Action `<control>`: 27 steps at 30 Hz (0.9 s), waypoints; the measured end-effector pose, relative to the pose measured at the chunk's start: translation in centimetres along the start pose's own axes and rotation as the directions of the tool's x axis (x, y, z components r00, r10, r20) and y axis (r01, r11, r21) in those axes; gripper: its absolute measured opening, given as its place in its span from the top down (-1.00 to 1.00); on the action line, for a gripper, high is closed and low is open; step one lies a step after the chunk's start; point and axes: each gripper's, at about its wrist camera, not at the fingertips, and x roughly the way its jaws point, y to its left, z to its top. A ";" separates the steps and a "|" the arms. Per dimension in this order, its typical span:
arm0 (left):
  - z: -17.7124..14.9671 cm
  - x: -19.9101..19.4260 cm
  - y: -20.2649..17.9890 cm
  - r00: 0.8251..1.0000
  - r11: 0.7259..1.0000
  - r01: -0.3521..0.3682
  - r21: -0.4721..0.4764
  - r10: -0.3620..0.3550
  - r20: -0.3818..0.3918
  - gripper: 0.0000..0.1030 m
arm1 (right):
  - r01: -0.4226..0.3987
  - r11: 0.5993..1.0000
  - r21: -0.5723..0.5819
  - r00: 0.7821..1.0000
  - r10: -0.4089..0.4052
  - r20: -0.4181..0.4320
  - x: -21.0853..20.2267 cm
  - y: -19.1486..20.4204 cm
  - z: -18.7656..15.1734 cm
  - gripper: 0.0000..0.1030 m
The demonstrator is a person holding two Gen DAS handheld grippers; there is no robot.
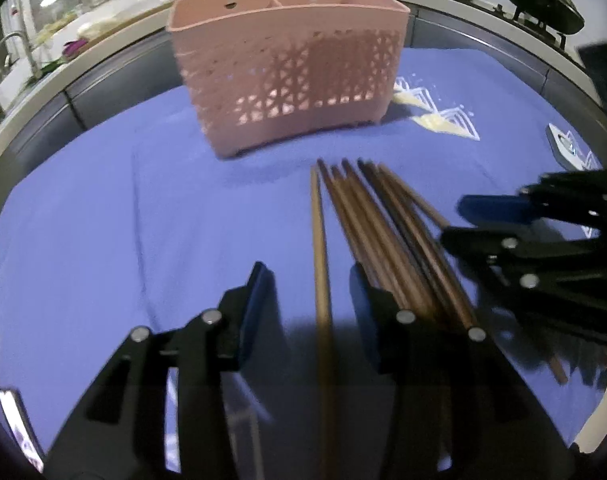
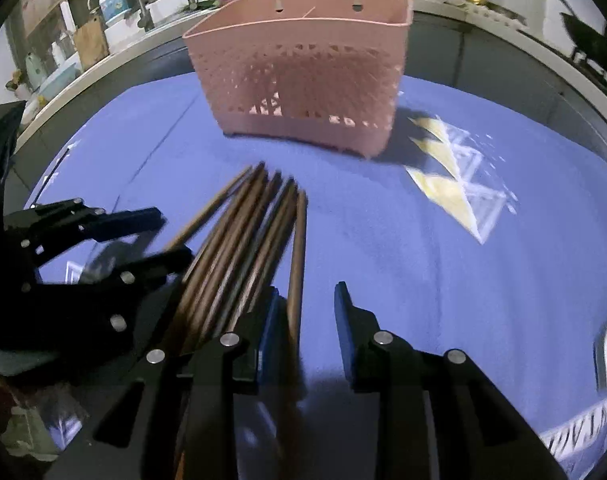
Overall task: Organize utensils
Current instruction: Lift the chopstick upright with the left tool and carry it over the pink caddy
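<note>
Chopsticks (image 1: 387,236) lie lengthwise toward the pink basket (image 1: 287,68); one stray stick (image 1: 320,272) sits between left gripper (image 1: 311,292) jaws, part-open, unpinched; right gripper (image 2: 305,312) jaws likewise over another stick.

Pink plastic basket (image 1: 289,68) standing upright on the blue cloth, lattice-cut walls, solid base, a divider inside, two holes in the back wall. Nearer, apart from it, a bundle of brown wooden chopsticks (image 1: 387,236) lying flat, tips fanned toward the basket; one paler chopstick (image 1: 320,256) alone beside the bundle.
</note>
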 end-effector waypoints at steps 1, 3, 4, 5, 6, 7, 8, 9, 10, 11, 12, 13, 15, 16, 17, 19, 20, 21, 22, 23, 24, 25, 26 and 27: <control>0.3 0.2 0.0 1.000 1.000 0.006 0.007 -0.006 0.007 0.59 | -0.003 1.000 -0.022 1.000 0.003 -0.001 0.3 0.1 0.5 0.57; 0.9 0.7 0.1 0.999 0.999 0.049 0.007 -0.049 0.013 0.87 | -0.040 0.999 -0.031 0.999 0.039 -0.011 0.4 -0.1 0.9 0.85; 1.0 0.9 0.3 0.998 0.998 0.061 0.000 -0.061 0.010 0.88 | -0.067 0.998 -0.013 0.998 0.067 -0.020 0.4 -0.4 1.0 0.87; 1.2 1.0 0.4 0.997 0.997 0.071 -0.007 -0.071 0.007 0.89 | -0.085 0.996 -0.001 0.996 0.085 -0.021 0.3 -0.6 1.0 0.88; 1.3 1.0 0.6 0.997 0.997 0.081 -0.018 -0.081 0.005 0.89 | -0.112 0.994 0.021 0.994 0.112 -0.005 -0.1 -0.9 0.9 0.88; 1.3 0.7 0.9 0.996 0.995 0.091 -0.030 -0.090 0.013 0.89 | -0.134 0.990 0.037 0.991 0.133 0.018 -0.7 -1.2 0.7 0.89; 1.3 0.2 1.1 0.994 0.994 0.103 -0.040 -0.102 0.027 0.90 | -0.149 0.988 0.044 0.988 0.147 0.039 -1.2 -1.3 0.6 0.89; 1.3 -0.6 1.4 0.992 0.992 0.119 -0.051 -0.116 0.050 0.90 | -0.167 0.985 0.046 0.983 0.163 0.082 -2.3 -1.3 0.4 0.89; 1.4 -1.3 1.6 0.990 0.990 0.128 -0.058 -0.124 0.069 0.90 | -0.173 0.984 0.042 0.979 0.167 0.114 -3.2 -1.3 0.2 0.89; 1.5 -2.5 1.9 0.986 0.988 0.142 -0.068 -0.135 0.099 0.90 | -0.179 0.983 0.036 0.972 0.171 0.160 -4.4 -1.2 -0.1 0.89; 1.6 -3.4 2.1 0.982 0.986 0.152 -0.073 -0.142 0.122 0.90 | -0.183 0.983 0.035 0.966 0.173 0.190 -5.3 -1.1 -0.2 0.89; 1.7 -4.3 2.3 0.978 0.984 0.162 -0.079 -0.149 0.147 0.90 | -0.188 0.982 0.033 0.959 0.176 0.222 -6.3 -1.1 -0.4 0.89; 1.8 -6.5 2.9 0.967 0.980 0.181 -0.087 -0.161 0.199 0.90 | -0.200 0.979 0.028 0.938 0.183 0.295 -8.7 -1.0 -0.7 0.89; 1.9 -7.7 3.1 0.960 0.977 0.190 -0.091 -0.166 0.224 0.90 | -0.205 0.979 0.025 0.927 0.186 0.326 -9.5 -1.0 -0.8 0.89; 2.0 -8.5 3.5 0.955 0.976 0.197 -0.093 -0.170 0.241 0.90 | -0.209 0.978 0.022 0.916 0.188 0.356 -10.5 -1.0 -0.7 0.89; 2.4 -10.6 3.8 0.940 0.973 0.213 -0.094 -0.177 0.291 0.90 | -0.216 0.976 0.016 0.882 0.188 0.432 -13.0 -0.9 -0.1 0.89; 2.5 -11.7 4.1 0.933 0.971 0.217 -0.095 -0.178 0.312 0.90 | -0.217 0.976 0.015 0.873 0.187 0.450 -13.4 -0.9 0.2 0.89; 2.8 -12.9 4.4 0.923 0.970 0.225 -0.097 -0.180 0.341 0.90 | -0.221 0.975 0.015 0.857 0.187 0.481 -14.5 -0.9 0.5 0.89; 3.1 -13.8 4.6 0.915 0.968 0.232 -0.098 -0.183 0.360 0.90 | -0.224 0.975 0.013 0.842 0.187 0.507 -15.4 -0.9 1.0 0.89; 3.7 -14.9 4.9 0.902 0.965 0.244 -0.099 -0.189 0.388 0.90 | -0.225 0.974 0.011 0.832 0.186 0.523 -15.9 -0.9 1.8 0.89; 4.3 -15.7 5.2 0.892 0.963 0.252 -0.099 -0.192 0.409 0.90 | -0.225 0.974 0.004 0.816 0.186 0.547 -16.9 -0.9 2.5 0.89; 4.8 -16.4 5.3 0.885 0.961 0.257 -0.098 -0.194 0.424 0.90 | -0.223 0.975 -0.002 0.807 0.186 0.561 -17.4 -0.8 3.3 0.89; 5.4 -17.3 5.6 0.875 0.960 0.262 -0.094 -0.195 0.442 0.90 | -0.221 0.975 -0.008 0.797 0.185 0.575 -18.1 -0.8 3.9 0.89; 6.4 -18.3 5.9 0.864 0.960 0.264 -0.088 -0.195 0.464 0.90 | -0.216 0.976 -0.013 0.787 0.182 0.589 -18.8 -0.9 5.1 0.89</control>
